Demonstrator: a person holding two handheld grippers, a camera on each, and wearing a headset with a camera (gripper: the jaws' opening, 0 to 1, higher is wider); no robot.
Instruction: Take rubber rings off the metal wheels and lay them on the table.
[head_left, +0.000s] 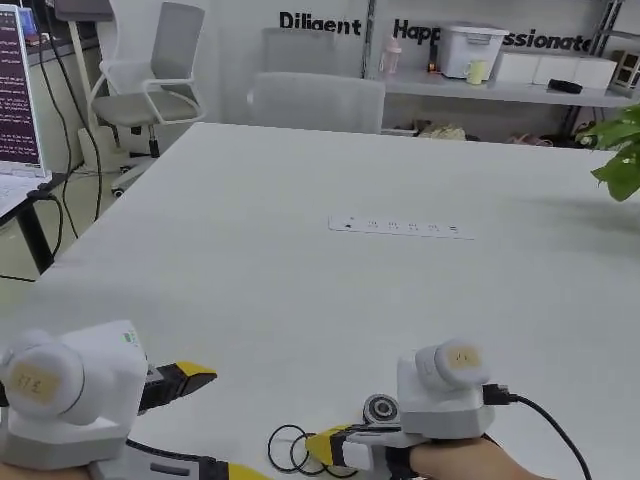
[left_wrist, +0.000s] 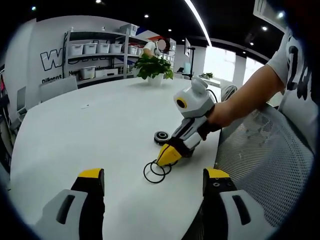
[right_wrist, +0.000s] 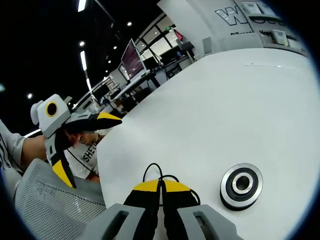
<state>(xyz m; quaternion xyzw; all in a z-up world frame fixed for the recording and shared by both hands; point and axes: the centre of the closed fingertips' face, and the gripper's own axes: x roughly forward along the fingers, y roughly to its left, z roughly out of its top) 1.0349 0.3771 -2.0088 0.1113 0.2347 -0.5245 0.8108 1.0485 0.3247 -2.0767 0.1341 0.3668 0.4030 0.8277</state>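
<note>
Rubber rings (head_left: 295, 448) are flat on the surface (head_left: 300, 280) at its near edge, loops overlapping. Metal wheel (right_wrist: 242, 185) lies flat just beside them, bore up. Right gripper (right_wrist: 161, 187) has its fingers clenched with the tips at the rings; can't tell if a ring is pinched. Left gripper (left_wrist: 154, 174) is off the surface with its fingers spread, holding nothing. Bins (head_left: 470, 50) sit on the back shelf, contents unreadable.

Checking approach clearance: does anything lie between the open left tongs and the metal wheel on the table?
Yes. From the left tongs, the loose rubber rings on the table and the shut right tongs sit directly before the metal wheel.
</note>
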